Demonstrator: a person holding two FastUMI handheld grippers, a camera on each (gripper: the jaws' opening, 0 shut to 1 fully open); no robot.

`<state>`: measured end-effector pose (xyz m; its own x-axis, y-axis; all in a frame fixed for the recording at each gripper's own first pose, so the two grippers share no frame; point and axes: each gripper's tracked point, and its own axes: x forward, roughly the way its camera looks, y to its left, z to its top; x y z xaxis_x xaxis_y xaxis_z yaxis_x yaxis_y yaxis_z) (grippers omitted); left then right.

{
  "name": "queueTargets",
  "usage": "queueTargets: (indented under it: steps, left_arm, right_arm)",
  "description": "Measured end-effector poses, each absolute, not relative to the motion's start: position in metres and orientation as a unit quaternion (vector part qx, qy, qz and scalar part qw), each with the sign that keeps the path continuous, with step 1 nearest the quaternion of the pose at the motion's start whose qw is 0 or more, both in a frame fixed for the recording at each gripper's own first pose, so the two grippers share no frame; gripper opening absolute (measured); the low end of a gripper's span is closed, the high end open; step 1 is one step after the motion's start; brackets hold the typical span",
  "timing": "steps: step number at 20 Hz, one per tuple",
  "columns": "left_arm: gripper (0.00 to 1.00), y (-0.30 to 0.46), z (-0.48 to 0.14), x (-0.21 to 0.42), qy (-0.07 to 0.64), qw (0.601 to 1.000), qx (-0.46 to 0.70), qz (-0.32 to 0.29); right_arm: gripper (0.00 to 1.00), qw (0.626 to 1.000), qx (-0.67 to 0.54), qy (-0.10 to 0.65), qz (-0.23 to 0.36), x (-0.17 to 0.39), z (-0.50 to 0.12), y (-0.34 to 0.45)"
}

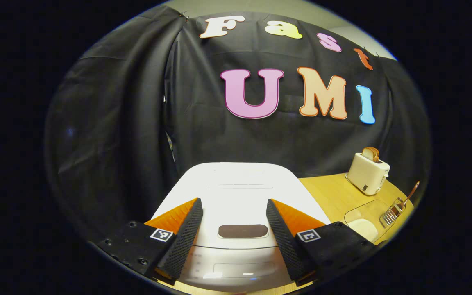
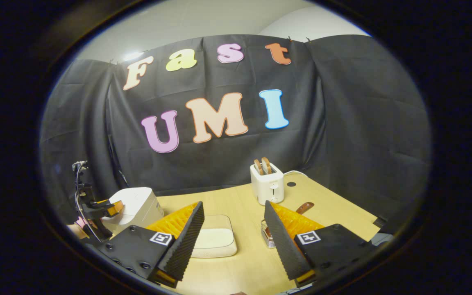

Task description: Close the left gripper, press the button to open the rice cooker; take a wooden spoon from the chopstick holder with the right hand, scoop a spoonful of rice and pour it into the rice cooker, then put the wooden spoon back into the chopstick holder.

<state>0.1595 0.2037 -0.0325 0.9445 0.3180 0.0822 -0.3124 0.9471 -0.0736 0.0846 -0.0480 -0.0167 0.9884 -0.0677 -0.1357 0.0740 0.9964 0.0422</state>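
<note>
With the left gripper (image 1: 234, 229) held wide open and empty right over the shut rice cooker (image 1: 240, 192), its button (image 1: 243, 231) could be missed between the fingers unless they are closed first.

A cream toaster (image 2: 267, 183) stands upright at the back of the light wooden bench (image 2: 228, 205), close to the black cloth wall (image 2: 363, 123). 2 brown slices of toast (image 2: 262, 165) stick up from its slots. A white cord (image 2: 291, 172) runs behind it.
</note>
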Motion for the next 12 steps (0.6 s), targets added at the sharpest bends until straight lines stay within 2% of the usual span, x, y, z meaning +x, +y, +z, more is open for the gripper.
queueTargets:
  steps: [9,12]
  left_arm:
    - [0.92,0.201,-0.034,0.160,-0.072,0.985,-0.025,0.152]
    - [0.90,0.201,-0.034,0.161,-0.055,0.987,-0.014,0.149]
  right_arm:
    - [0.96,0.997,0.018,0.069,-0.025,0.083,-0.018,-0.036]
    - [0.96,0.997,0.018,0.066,-0.022,0.082,-0.016,-0.034]
